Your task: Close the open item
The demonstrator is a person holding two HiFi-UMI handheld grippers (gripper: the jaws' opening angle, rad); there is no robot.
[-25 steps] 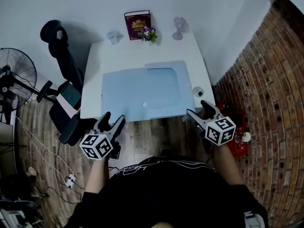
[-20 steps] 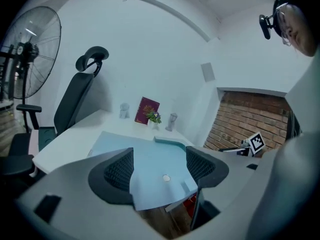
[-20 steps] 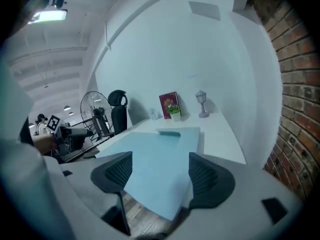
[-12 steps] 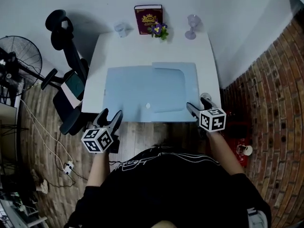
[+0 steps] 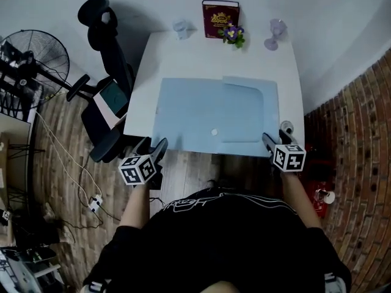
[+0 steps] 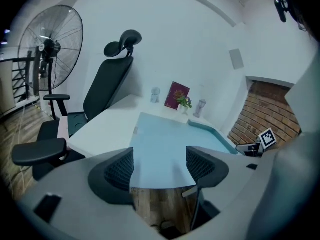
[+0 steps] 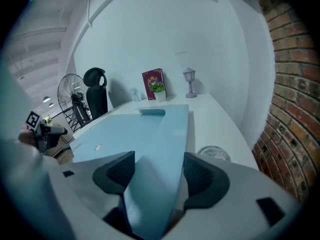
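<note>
Right gripper: spread, just closing, flat blue folder edge between | left gripper: spread, empty

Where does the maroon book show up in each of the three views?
Head view: the maroon book stands top centre, at the far edge of the white table.
Left gripper view: the book is near centre, at the table's far end.
Right gripper view: the book is upper centre.
Shared landmark: the small flowering plant right beside it.
</note>
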